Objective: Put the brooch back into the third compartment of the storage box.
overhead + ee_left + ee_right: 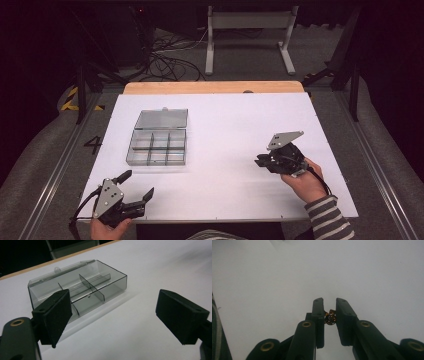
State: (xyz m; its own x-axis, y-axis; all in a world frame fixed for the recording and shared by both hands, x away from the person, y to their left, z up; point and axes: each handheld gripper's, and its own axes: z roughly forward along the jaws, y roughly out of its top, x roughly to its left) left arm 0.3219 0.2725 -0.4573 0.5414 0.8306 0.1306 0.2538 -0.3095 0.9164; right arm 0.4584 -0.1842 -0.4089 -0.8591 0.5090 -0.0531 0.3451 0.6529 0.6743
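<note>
The white table (225,130) carries one clear compartment box (158,137) toward its far left, its lid swung open behind it and its long axis running left to right. The left gripper (136,186) sits at the near left edge, directly in front of the box and the closer of the two to it, with its jaws spread wide and nothing between them. The right gripper (260,161) hovers at the near right, well apart from the box, which lies to its left and slightly farther away; its jaws point that way.

The right gripper's own view adds what the high view is too coarse to give: the jaws are closed down on a small brass-coloured part (330,318), pinched near their tips. The left gripper view in turn shows the box (77,288) close up, with its dividers and compartments that look empty. So the likely move is carrying the part leftward to a compartment.
</note>
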